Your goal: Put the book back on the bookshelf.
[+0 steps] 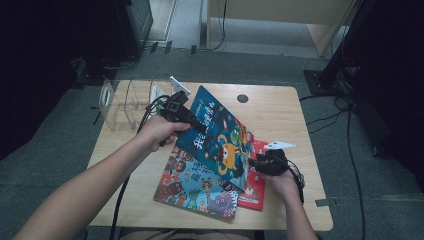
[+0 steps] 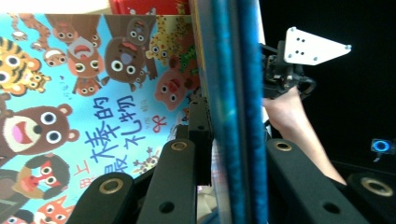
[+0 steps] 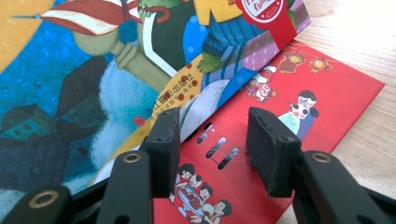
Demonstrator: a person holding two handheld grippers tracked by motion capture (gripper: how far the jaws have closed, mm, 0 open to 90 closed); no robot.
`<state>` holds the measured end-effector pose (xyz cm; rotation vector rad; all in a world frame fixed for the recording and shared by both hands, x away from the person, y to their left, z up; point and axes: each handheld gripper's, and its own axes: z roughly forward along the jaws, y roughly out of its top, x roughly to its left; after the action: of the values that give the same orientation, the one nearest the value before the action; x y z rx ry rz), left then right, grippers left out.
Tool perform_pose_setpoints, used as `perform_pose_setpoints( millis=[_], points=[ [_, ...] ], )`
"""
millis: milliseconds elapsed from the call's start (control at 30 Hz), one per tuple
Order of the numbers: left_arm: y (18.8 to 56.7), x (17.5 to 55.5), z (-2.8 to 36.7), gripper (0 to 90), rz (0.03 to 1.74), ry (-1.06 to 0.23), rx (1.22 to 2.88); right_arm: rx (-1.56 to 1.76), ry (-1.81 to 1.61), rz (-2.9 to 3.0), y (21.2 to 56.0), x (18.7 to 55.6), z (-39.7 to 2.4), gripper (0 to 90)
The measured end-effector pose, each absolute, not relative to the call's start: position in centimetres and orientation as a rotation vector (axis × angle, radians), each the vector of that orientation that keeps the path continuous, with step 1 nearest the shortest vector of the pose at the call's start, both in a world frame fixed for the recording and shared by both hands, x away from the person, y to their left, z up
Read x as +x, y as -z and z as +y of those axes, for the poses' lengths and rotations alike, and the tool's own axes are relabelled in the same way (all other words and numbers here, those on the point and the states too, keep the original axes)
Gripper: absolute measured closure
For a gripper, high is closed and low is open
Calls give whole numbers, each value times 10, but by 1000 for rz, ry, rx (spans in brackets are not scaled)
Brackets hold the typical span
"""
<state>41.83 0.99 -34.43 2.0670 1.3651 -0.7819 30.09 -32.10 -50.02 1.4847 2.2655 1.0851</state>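
Observation:
A blue picture book (image 1: 220, 135) with an orange creature on its cover is tilted up off the table, its far edge raised. My left gripper (image 1: 196, 122) is shut on that raised edge; in the left gripper view the book's edge (image 2: 233, 70) runs straight up between the jaws of this gripper (image 2: 233, 126). My right gripper (image 1: 256, 162) stands open at the book's low right corner. In the right gripper view its pads (image 3: 273, 144) straddle a strip of the red book (image 3: 327, 93), and the blue book's corner (image 3: 201, 88) lies just beside the left pad.
A light-blue book of cartoon animals (image 1: 192, 187) lies flat under the tilted one, and the red book (image 1: 255, 192) lies at its right. A clear acrylic rack (image 1: 122, 102) stands at the back left of the wooden table (image 1: 280, 115). Cables trail on the floor.

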Motion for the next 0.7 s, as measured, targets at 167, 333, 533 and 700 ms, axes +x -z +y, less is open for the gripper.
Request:
perform_pose_setpoints(
  millis=[167, 333, 533, 700],
  points=[
    [338, 422, 9, 806, 1369, 830, 2034, 1497, -1096, 2266, 499, 300, -323, 538],
    [327, 425, 10, 814, 1361, 805, 2033, 1509, -1122, 2237, 496, 299, -327, 550],
    [311, 425, 11, 826, 1338, 739, 2081, 1488, -1112, 2266, 497, 300, -324, 558],
    [304, 427, 15, 831, 1312, 742, 2084, 1480, -1108, 2280, 497, 300, -321, 557]
  ],
)
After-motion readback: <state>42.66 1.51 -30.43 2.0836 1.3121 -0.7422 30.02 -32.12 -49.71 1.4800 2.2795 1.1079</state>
